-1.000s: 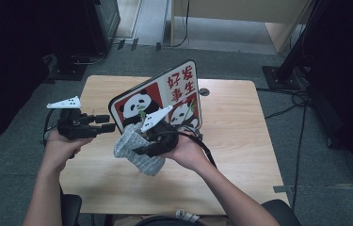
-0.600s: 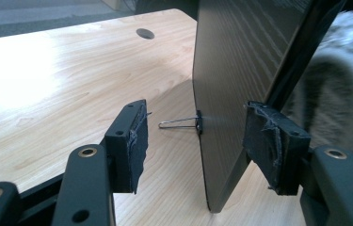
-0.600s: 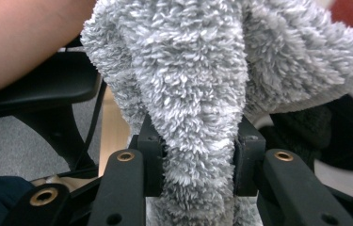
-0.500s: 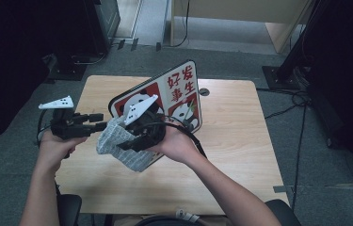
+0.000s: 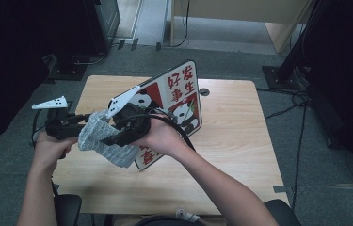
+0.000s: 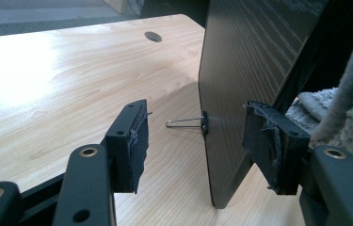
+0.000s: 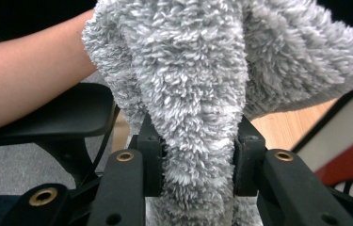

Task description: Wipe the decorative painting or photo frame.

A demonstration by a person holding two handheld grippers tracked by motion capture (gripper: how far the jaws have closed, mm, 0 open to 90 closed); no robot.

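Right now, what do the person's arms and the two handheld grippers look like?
Both forearms are bare, with no sleeves showing. The left gripper and the right gripper have black bodies, each topped by a pale three-cornered plate with dark dots. A black cable loops from the right one. Their black jaws carry brass-coloured rivets and worn dark pads.

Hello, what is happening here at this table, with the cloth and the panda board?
A person holds a gripper in each hand. The right gripper is shut on a fluffy grey cloth and holds it up at the near edge of a panda board, which stands tilted on the wooden table. The left gripper is open, its jaws on either side of the board's dark back edge without pressing it.
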